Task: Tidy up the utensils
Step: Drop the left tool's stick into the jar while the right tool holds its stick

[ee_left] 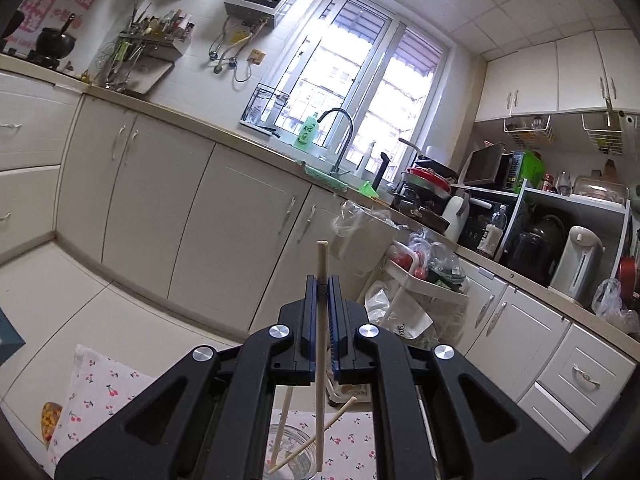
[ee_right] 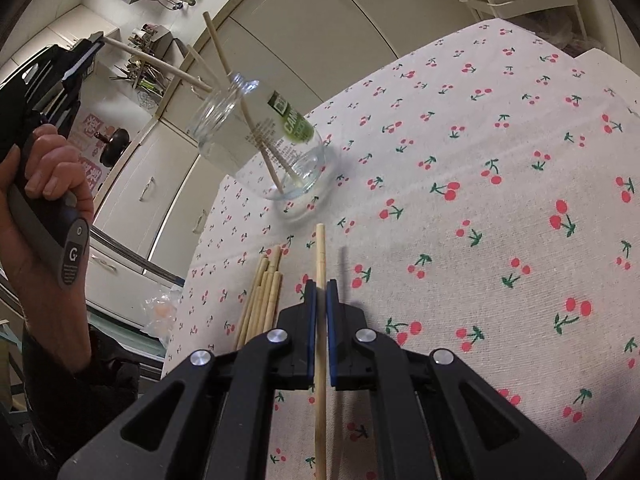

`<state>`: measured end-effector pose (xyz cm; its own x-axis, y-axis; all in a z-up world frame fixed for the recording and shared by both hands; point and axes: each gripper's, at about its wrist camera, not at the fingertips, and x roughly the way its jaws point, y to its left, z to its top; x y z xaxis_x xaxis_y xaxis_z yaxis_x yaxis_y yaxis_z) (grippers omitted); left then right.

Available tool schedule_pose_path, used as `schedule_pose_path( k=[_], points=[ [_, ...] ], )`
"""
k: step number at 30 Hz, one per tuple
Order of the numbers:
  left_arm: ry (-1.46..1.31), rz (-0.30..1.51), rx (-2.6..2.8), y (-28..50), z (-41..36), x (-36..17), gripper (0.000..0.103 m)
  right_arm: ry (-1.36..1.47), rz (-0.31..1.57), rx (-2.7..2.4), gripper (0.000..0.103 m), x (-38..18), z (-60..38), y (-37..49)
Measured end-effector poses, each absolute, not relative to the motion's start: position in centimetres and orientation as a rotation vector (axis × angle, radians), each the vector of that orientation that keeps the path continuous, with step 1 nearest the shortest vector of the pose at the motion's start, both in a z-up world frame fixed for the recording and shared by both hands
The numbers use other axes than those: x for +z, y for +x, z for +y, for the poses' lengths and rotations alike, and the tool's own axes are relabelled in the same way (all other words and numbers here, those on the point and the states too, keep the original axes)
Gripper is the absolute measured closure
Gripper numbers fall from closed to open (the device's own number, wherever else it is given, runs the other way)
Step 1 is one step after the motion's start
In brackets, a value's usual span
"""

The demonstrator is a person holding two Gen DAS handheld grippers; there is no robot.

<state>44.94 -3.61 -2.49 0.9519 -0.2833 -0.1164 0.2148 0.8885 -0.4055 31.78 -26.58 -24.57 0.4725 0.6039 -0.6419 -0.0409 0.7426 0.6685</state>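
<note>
The left gripper is held raised and about level, jaws clamped; the right gripper, seemingly angled downward, is likewise clamped.

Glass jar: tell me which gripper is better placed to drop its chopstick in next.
Left, probably. The left gripper holds its chopstick with the tip at the glass jar mouth. The right gripper grips a chopstick low over the tablecloth, short of the jar, beside the loose chopsticks.
</note>
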Motion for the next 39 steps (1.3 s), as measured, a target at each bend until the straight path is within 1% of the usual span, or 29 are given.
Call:
schedule_pose_path(
  k=[8, 14, 24, 30, 35, 38, 39],
  points=[
    [-0.340, 0.120, -0.232, 43.9, -3.4, -1.1, 0.098, 0.640, 1.008, 0.420, 0.097, -24.6, -26.7, 31.6],
    [-0.292, 0.137, -0.205, 44.7, -3.7, -2.0, 0.098, 0.645, 1.000, 0.417, 0.097, -24.6, -26.9, 31.7],
    [-0.209, 0.288, -0.213, 47.0, -5.2, -6.2, 0.098, 0.659, 0.986, 0.417, 0.097, -24.4, -27.1, 31.6],
    [-0.165, 0.405, -0.246, 47.6, -6.0, -8.7, 0.098, 0.679, 0.890, 0.415, 0.097, -22.5, -27.7, 31.5],
    [-0.167, 0.466, -0.250, 47.0, -5.6, -10.3, 0.097, 0.691, 0.812, 0.403, 0.097, -20.5, -28.1, 31.8],
    [-0.182, 0.486, -0.236, 46.3, -4.8, -11.0, 0.095, 0.711, 0.769, 0.386, 0.097, -19.4, -28.5, 32.3],
    [-0.187, 0.489, -0.233, 45.9, -4.5, -11.2, 0.093, 0.718, 0.753, 0.380, 0.097, -19.1, -28.6, 32.5]
  ],
)
